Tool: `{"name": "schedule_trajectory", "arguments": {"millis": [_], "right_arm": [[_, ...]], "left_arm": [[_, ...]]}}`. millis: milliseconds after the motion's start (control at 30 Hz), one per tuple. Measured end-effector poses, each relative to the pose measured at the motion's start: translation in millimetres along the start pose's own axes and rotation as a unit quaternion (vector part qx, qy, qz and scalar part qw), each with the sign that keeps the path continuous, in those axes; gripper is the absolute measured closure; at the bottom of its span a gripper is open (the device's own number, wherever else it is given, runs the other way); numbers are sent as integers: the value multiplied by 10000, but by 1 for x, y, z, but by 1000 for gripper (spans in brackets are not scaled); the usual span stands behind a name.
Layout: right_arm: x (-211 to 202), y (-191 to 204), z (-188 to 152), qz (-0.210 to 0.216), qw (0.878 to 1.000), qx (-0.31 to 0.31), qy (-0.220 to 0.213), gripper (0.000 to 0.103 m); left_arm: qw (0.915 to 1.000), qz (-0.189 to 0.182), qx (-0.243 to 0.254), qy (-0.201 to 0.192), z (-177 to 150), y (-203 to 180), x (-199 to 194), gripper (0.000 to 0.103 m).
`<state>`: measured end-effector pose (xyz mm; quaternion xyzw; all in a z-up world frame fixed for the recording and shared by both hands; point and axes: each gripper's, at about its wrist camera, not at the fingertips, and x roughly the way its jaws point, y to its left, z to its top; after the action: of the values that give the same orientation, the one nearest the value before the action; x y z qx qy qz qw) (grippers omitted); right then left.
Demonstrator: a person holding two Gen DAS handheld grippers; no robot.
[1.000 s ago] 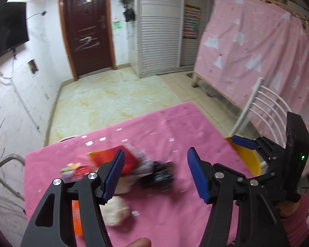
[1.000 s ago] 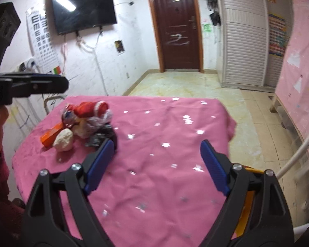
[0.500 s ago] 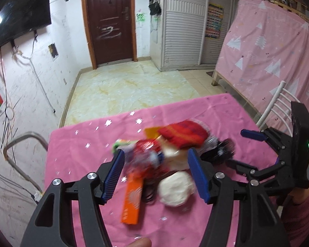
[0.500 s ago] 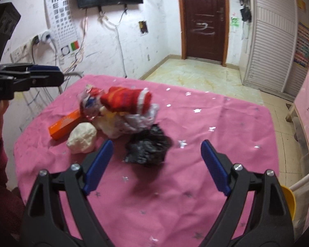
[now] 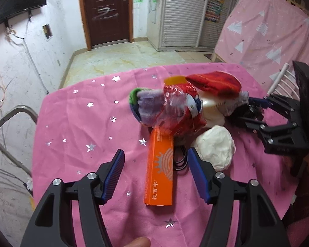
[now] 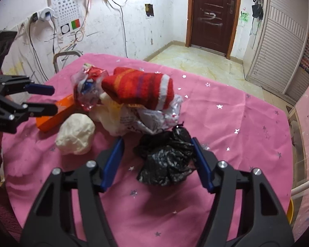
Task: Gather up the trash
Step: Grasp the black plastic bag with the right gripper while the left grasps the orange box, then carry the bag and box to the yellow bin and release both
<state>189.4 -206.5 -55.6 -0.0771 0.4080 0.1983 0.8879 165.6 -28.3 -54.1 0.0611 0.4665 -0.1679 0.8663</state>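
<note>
A heap of trash lies on the pink tablecloth (image 5: 76,127). It holds an orange box (image 5: 159,170), a white paper wad (image 5: 215,147), a crinkled red wrapper (image 5: 175,111), a red striped sock (image 6: 140,87) and a crumpled black plastic bag (image 6: 166,160). My left gripper (image 5: 155,167) is open, its fingers either side of the orange box's near end. My right gripper (image 6: 157,156) is open and straddles the black bag, apart from it. The right gripper also shows in the left wrist view (image 5: 257,113), and the left gripper in the right wrist view (image 6: 41,98).
Black rubber rings (image 5: 180,158) lie beside the orange box. A white chair (image 5: 278,80) stands at the table's right side. A yellow bin (image 6: 289,212) sits low by the table's right edge. A metal frame (image 5: 8,123) stands off the left edge.
Both grippers have come closer to the heap. The left has moved over the orange box and the right has moved around the black bag. Both jaws stay open.
</note>
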Motion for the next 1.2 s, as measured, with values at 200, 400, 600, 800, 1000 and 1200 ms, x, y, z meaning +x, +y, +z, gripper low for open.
{"name": "schedule_trajectory", "arguments": {"millis": [200,400,600,800,1000,1200], "right_arm": [[8,0,2,-103,9999,-36,120,55],[14,-3,2,-36,9999,22,166,63],[13,-4,1,-24,9999,29,150,67],[7,-3,-6,-46,9999,-73,150,69],[-5,-7,-12,-117,9999,-29,15,73],[-27,-14,-16,-75,9996,93,-249,73]], "left_arm": [[9997,-33,201,122,-6,-2,18,47],[9993,111,350,-35,-10,-6,19,62],[9995,-126,277,-39,-17,-8,15,75],[9996,-268,24,5,-27,4,11,80],[9997,87,-222,-23,-37,9,7,89],[9988,216,-404,-166,-41,19,-10,89]]}}
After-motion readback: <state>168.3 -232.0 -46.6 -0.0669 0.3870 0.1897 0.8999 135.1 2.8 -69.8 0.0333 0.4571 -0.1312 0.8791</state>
